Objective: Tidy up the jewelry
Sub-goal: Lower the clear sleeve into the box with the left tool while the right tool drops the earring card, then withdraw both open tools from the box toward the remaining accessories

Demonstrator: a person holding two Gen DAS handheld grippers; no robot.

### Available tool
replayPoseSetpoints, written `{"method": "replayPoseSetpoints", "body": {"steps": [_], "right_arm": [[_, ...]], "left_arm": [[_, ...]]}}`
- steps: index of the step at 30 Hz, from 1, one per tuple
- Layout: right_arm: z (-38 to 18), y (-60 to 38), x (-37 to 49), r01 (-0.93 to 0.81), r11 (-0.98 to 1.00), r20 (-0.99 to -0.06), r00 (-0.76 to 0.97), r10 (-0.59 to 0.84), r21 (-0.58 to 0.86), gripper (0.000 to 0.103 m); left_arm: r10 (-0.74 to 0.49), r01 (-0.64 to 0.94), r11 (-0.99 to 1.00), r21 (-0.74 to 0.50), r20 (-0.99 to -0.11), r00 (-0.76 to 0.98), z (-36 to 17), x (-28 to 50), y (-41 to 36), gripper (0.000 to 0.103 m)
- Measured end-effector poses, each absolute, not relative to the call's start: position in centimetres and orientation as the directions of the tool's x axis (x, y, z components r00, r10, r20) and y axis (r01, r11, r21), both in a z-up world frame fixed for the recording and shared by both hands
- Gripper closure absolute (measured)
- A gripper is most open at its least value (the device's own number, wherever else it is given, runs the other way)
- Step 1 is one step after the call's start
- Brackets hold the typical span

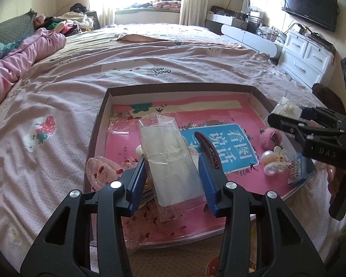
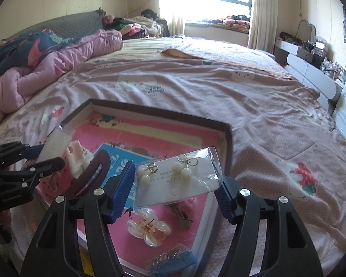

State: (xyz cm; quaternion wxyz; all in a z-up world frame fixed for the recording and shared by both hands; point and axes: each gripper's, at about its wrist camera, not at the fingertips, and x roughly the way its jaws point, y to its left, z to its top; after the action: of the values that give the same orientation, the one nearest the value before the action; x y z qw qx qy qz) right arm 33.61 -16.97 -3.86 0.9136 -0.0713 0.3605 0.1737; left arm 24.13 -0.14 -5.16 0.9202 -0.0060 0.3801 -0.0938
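Over the tray (image 1: 99,124) on the bed (image 1: 69,80), the left gripper (image 1: 173,180) clamps a clear box (image 1: 166,152) and the right gripper (image 2: 175,189) clamps an earring card (image 2: 177,177), while clips (image 2: 147,228) lie loose near the tray's right edge, sorting seemingly barely begun.

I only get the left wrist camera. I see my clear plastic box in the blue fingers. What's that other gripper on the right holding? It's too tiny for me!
Observer: The right gripper is shut on a clear packet holding an earring card, with two pairs of cream bead earrings.
Operator: Anything written on the card?
Observer: Yes, "S925", upside down from that camera.
Operator: What's under the card?
Observer: A clear hair claw clip with a gold spring, lying on the pink book in the tray.
Operator: Can that camera see my gripper?
Observer: Yes, the left gripper shows at its left edge, holding the clear plastic box.
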Motion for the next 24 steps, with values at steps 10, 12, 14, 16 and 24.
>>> {"method": "replayPoseSetpoints", "body": {"steps": [10, 12, 14, 16, 24], "right_arm": [[-5.3, -16.0, 33.4, -0.390, 0.921, -0.712, 0.647, 0.271, -0.004, 0.039], [-5.3, -15.9, 33.2, -0.397, 0.918, -0.713, 0.644, 0.278, -0.001, 0.039], [-5.3, -15.7, 32.8, -0.406, 0.914, -0.713, 0.641, 0.285, 0.000, 0.039], [-5.3, -15.6, 32.6, -0.414, 0.910, -0.714, 0.637, 0.291, 0.000, 0.039], [-5.6, -15.6, 32.0, -0.416, 0.909, -0.723, 0.626, 0.292, 0.007, 0.031]], "left_arm": [[-0.166, 0.148, 0.985, -0.088, -0.710, 0.685, -5.6, 24.4, 0.3, 0.067], [-0.164, 0.142, 0.986, -0.091, -0.708, 0.687, -5.5, 24.5, 0.4, 0.067], [-0.161, 0.134, 0.987, -0.094, -0.707, 0.689, -5.4, 24.4, 0.6, 0.067], [-0.161, 0.127, 0.987, -0.101, -0.708, 0.688, -5.4, 24.5, 0.8, 0.067], [-0.168, 0.125, 0.986, -0.113, -0.708, 0.686, -5.3, 24.3, 1.1, 0.067]]}}
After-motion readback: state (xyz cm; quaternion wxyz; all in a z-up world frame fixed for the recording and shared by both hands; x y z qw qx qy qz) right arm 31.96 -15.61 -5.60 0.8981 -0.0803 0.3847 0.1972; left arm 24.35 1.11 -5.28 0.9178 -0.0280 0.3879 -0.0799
